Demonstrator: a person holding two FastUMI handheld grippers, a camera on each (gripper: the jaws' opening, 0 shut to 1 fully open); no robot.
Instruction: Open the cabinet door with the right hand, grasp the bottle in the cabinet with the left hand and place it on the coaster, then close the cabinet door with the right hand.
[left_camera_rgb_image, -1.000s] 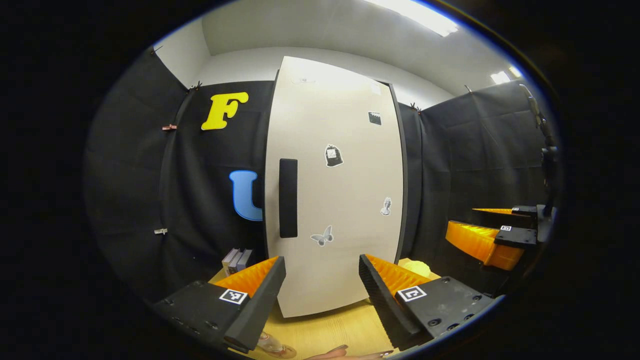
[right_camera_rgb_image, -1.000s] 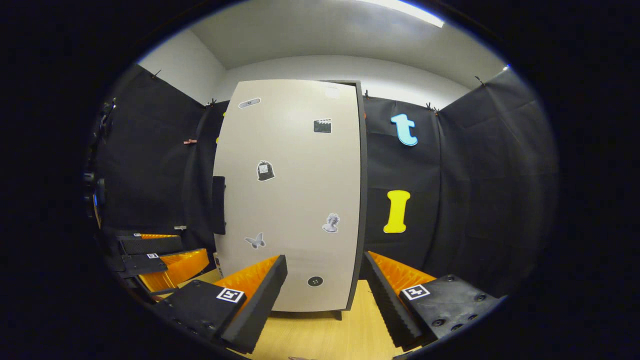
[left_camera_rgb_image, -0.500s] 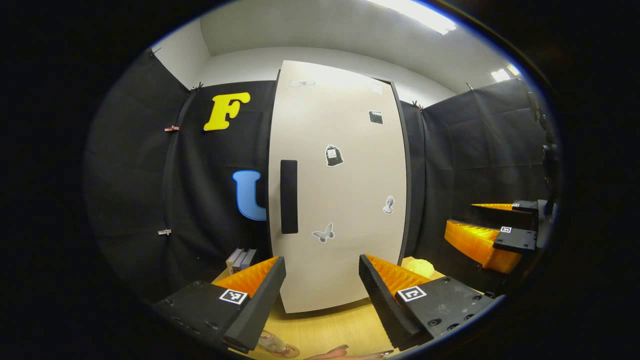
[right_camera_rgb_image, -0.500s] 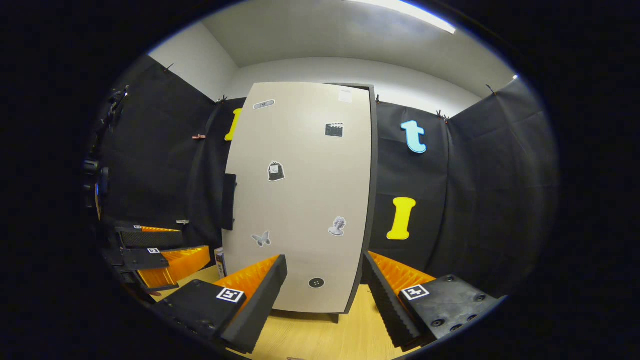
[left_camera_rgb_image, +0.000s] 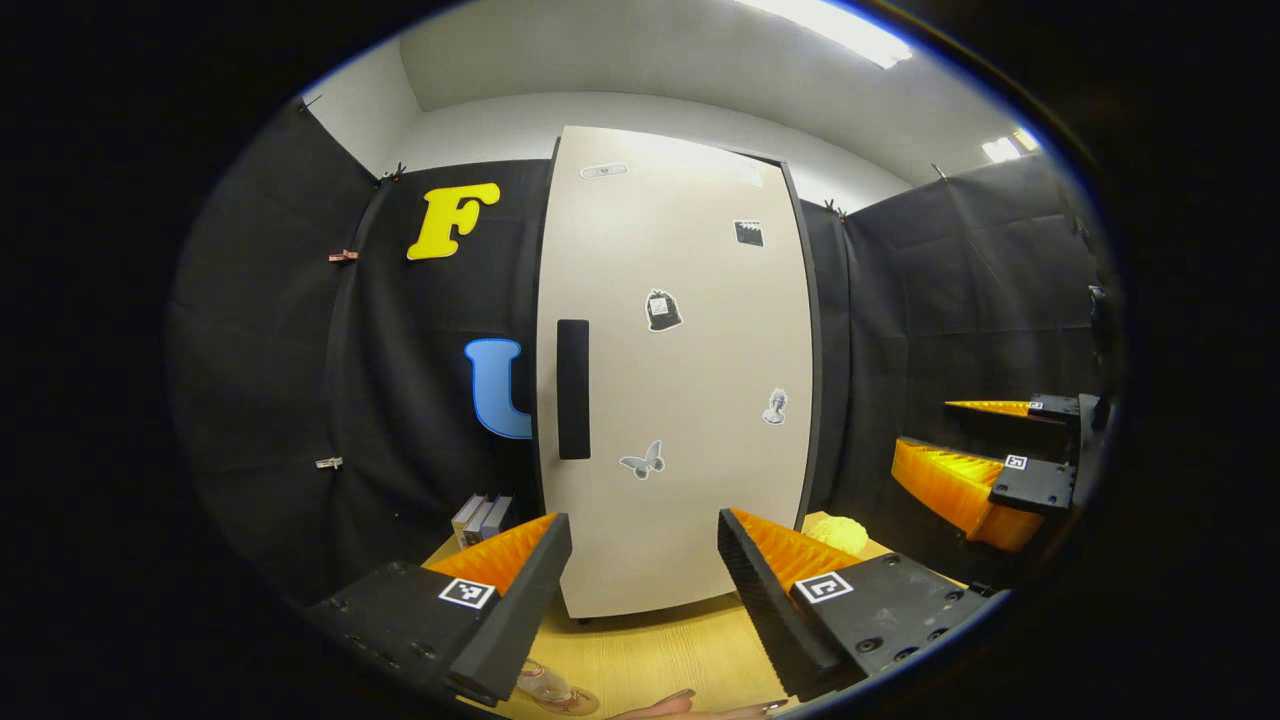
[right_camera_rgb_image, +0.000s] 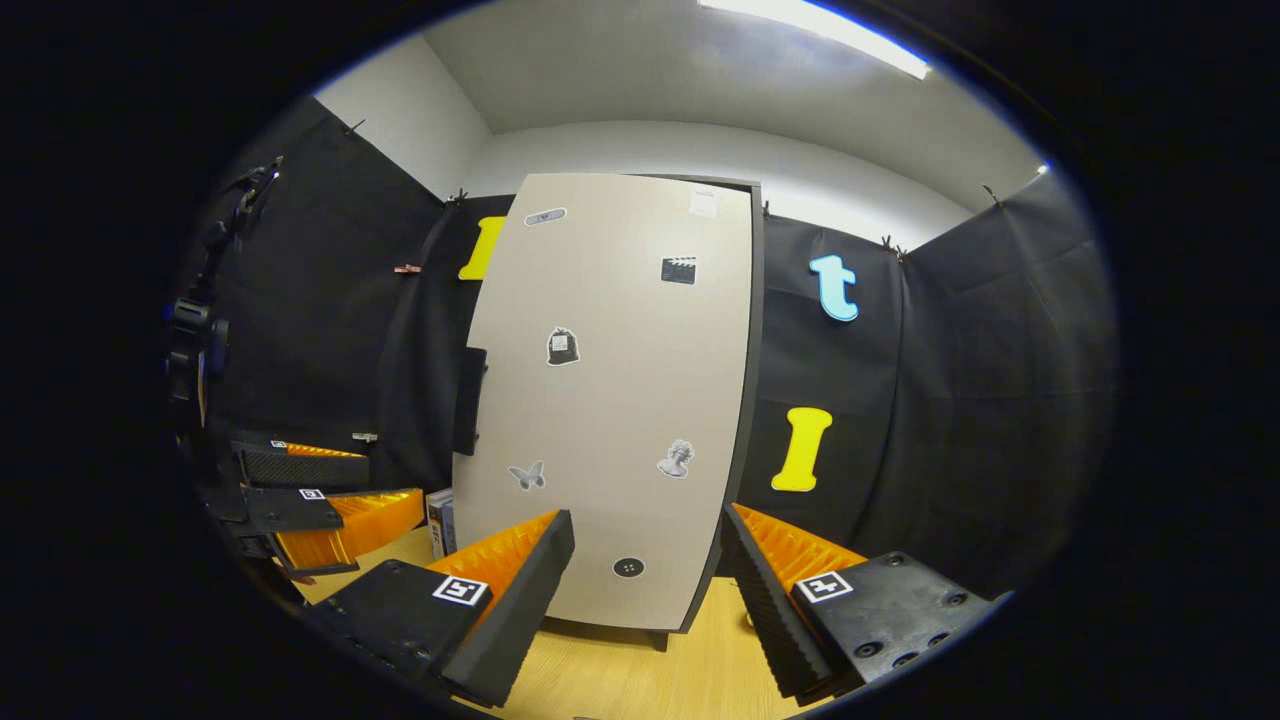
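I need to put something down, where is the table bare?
Bare light wooden tabletop lies in front of the tall beige cabinet door. Crowded left by the upright books, right by a yellow crumpled object.

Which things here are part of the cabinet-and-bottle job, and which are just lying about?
Job: cabinet door, shut; its dark handle; left gripper and right gripper, both open.
Lying about: books, yellow object, door stickers.

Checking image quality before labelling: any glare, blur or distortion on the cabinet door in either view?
Left gripper view: the door bulges barrel-like from the fisheye, and its top is washed out under the ceiling light; stickers stay sharp. Right gripper view: door evenly lit, edges bowed, no blur.
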